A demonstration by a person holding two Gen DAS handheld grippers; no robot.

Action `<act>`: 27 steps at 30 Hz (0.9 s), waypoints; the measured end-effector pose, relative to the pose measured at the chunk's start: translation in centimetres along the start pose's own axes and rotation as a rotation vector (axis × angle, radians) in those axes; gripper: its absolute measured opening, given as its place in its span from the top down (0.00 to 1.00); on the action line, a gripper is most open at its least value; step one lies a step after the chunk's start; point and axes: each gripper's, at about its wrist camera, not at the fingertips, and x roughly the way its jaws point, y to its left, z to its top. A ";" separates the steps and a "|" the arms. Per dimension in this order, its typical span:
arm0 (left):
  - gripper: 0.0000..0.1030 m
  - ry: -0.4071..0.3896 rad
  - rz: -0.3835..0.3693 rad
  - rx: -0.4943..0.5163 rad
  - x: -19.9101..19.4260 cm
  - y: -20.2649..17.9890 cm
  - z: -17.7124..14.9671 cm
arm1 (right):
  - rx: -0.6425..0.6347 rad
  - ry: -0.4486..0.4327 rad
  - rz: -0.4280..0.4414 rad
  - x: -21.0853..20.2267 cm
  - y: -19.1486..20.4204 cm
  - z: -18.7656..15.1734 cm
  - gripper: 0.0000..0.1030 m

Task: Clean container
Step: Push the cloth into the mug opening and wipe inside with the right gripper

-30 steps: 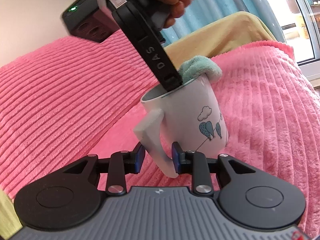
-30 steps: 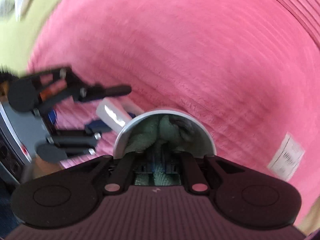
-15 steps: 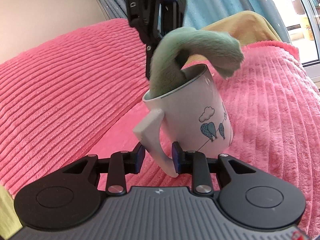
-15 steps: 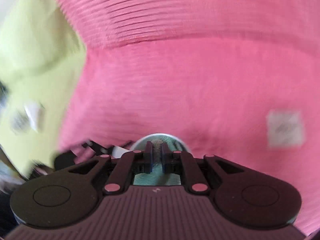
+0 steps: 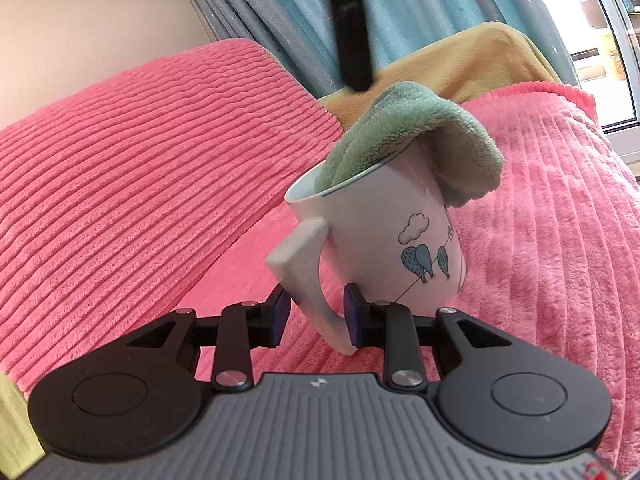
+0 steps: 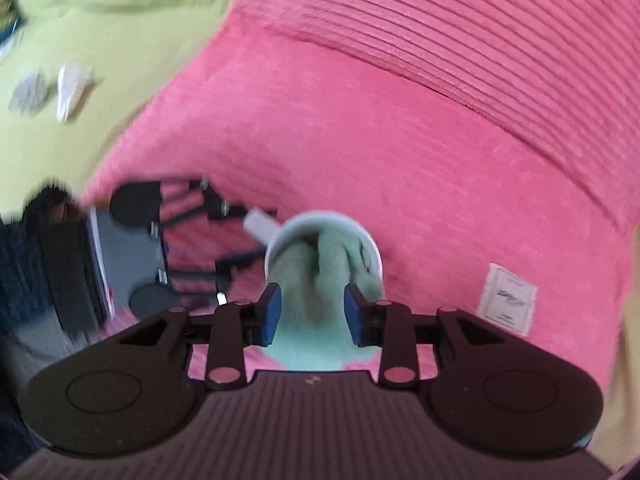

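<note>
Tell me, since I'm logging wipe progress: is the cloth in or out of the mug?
Partly in: the green cloth fills the mug mouth and droops over its far rim.

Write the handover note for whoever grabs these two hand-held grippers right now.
Left hand-held gripper: shut on the mug handle, holding the white mug tilted above the pink blanket.
Right hand-held gripper: open, above the mug mouth, gripping nothing.
Green cloth: stuffed partly inside the mug, one end draped over the rim.
Done: cloth is in the mug; how clean the inside is cannot be seen.
Left: probably re-grip the cloth, finish wiping, pull it out, set the mug down.
</note>
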 end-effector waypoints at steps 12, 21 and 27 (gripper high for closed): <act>0.68 -0.026 -0.033 0.016 -0.1 2.0 -1.2 | -0.007 -0.005 0.024 2.6 -0.8 -0.5 0.93; 0.68 -0.028 -0.033 0.022 0.0 1.8 -1.1 | -0.085 0.204 -0.028 7.2 -1.3 4.1 0.94; 0.68 -0.031 -0.035 0.030 0.0 1.8 -1.2 | -0.150 0.377 0.009 10.9 -1.3 5.7 0.93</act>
